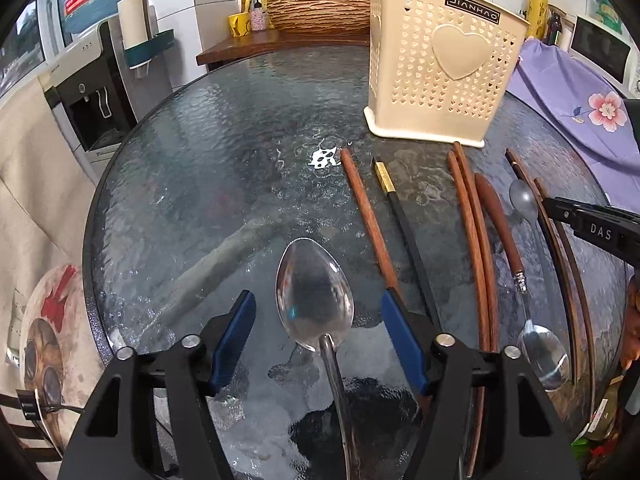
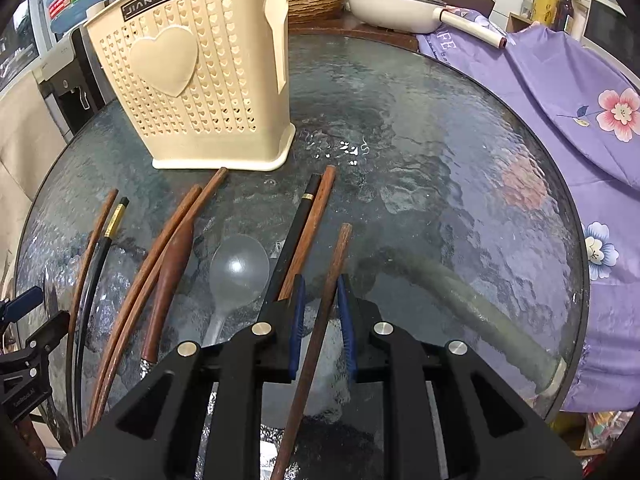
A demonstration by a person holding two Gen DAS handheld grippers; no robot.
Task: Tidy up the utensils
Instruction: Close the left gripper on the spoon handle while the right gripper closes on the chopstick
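Two hand-held grippers, two targets. My left hand-held gripper [image 1: 318, 320] is spread wide, a steel spoon [image 1: 314, 296] lying between its fingers, handle running back toward me. My right hand-held gripper [image 2: 322, 320] is narrowed around one wooden chopstick [image 2: 320, 320], though I cannot tell whether the pads touch it; its long axis points toward the cream holder [image 2: 192, 76] near the surface's [image 2: 420, 128] far edge. I count three spoons, seven chopsticks, one brown-handled utensil [image 2: 170, 276].
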